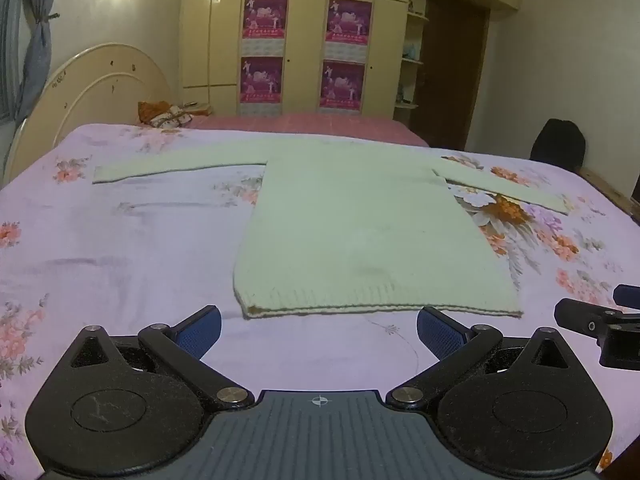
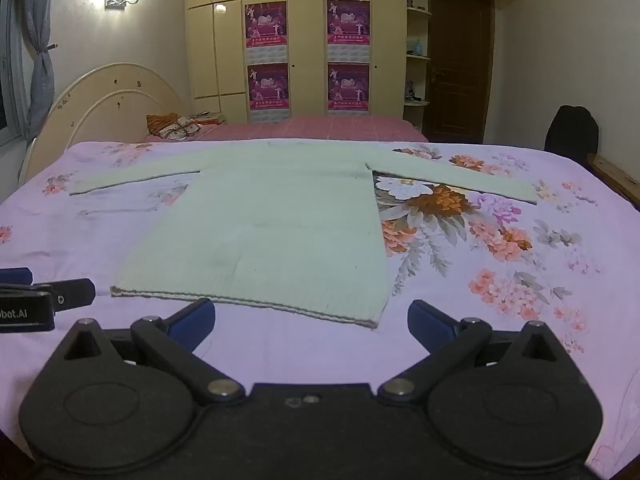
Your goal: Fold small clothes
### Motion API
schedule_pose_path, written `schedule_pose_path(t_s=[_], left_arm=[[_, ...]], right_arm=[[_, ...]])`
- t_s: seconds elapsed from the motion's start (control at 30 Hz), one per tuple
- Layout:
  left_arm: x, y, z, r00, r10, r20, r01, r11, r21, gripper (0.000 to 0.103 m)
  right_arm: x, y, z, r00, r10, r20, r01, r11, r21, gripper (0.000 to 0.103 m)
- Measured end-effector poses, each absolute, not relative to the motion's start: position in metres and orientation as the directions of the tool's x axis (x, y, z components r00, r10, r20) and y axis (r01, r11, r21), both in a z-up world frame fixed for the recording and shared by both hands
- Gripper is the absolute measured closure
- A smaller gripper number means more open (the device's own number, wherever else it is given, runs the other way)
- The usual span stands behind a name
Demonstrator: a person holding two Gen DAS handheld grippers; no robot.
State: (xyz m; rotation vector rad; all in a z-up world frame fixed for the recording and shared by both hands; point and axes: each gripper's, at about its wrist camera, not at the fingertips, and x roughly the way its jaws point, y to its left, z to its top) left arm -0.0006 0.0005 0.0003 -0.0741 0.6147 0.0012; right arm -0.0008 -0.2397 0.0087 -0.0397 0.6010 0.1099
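Hovering low over the lilac floral-print bedsheet (image 1: 120, 240), we hold both tools short of the garment. The pale green long-sleeved knitted sweater (image 1: 352, 232) lies flat in the centre of each frame, sleeves spread toward the left and right edges, ribbed hem (image 1: 380, 308) nearest us. We judge this layout as the start condition: spread flat so that the sleeves can be folded inward first.

The left gripper (image 1: 319, 330) has its blue-padded fingers (image 1: 200, 330) spread wide, nothing between them, just below the hem's left part. The right gripper (image 2: 311, 322) is likewise released and empty, in front of the hem's right corner (image 2: 376, 322).

No container appears on the sheet; the cream wardrobe (image 2: 304, 40) in the upper centre stands with doors closed, contents hidden.
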Motion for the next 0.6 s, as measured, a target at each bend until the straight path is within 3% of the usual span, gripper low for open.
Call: schedule_pose_path(t_s=[0.6], left_arm=[[0.003, -0.002, -0.004, 0.807, -0.008, -0.59, -0.026, 0.998, -0.049, 0.0]], right_arm=[[0.003, -0.242, 0.007, 0.822, 0.093, -0.561, -0.116, 0.993, -0.005, 0.001]])
